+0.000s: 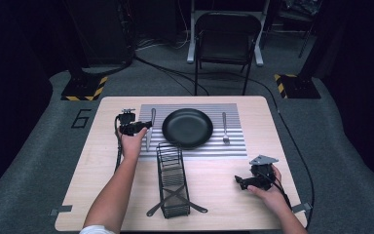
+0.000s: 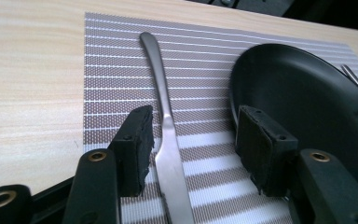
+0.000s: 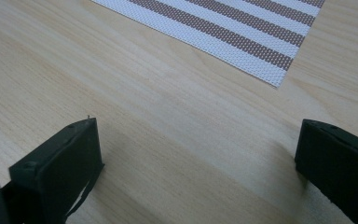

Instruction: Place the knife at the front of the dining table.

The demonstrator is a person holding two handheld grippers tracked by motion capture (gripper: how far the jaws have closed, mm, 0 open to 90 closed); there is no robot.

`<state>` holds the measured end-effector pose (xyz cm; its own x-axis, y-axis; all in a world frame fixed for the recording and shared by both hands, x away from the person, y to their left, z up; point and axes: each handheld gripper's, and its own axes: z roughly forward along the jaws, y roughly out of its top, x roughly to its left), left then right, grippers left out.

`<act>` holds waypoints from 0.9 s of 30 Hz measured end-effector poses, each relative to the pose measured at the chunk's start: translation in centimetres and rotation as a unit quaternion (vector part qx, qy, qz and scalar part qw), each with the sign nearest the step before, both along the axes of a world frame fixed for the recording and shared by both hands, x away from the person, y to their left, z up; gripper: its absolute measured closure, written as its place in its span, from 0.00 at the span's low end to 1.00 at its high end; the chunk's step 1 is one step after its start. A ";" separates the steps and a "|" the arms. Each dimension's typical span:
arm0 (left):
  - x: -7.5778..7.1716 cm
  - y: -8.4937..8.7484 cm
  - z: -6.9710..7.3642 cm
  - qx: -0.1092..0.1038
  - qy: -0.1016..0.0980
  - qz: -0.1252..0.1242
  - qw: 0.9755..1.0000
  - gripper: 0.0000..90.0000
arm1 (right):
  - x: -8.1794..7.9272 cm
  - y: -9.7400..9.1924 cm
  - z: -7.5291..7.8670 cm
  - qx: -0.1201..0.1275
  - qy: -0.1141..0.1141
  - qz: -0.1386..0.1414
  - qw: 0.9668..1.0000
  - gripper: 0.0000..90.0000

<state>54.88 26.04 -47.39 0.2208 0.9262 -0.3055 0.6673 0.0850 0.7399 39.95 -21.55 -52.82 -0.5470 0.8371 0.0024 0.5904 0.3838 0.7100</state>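
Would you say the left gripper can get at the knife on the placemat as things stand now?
Probably yes. The left gripper is open, its jaws on either side of the knife, which lies flat on the placemat with nothing on top; the plate sits clear to one side.

Black plate [image 1: 187, 127] on striped placemat [image 1: 231, 147] — knife [image 1: 150, 127] left, fork [image 1: 225, 127] right; wire rack [image 1: 172, 179] nearer.

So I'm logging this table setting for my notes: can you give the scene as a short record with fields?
surface: wooden table
mat: striped placemat
plate: black plate, centre of mat
left of plate: knife
right of plate: fork
front: wire rack
left hand-held gripper: open, straddling knife
right hand-held gripper: open over bare table
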 end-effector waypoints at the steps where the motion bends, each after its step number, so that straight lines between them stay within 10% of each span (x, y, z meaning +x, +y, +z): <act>1: -0.3 0.0 0.3 0.008 -0.002 -0.008 1.000 0.51 | 0.0 0.0 0.0 0.000 0.000 0.000 1.000 0.00; 16: -5.1 0.7 3.9 0.041 -0.034 -0.072 0.996 0.49 | 0.0 0.0 0.0 0.001 0.000 0.000 1.000 0.00; 27: -9.9 2.3 4.0 0.087 -0.038 -0.097 0.991 0.47 | 0.0 0.0 0.0 0.000 0.000 0.000 1.000 0.00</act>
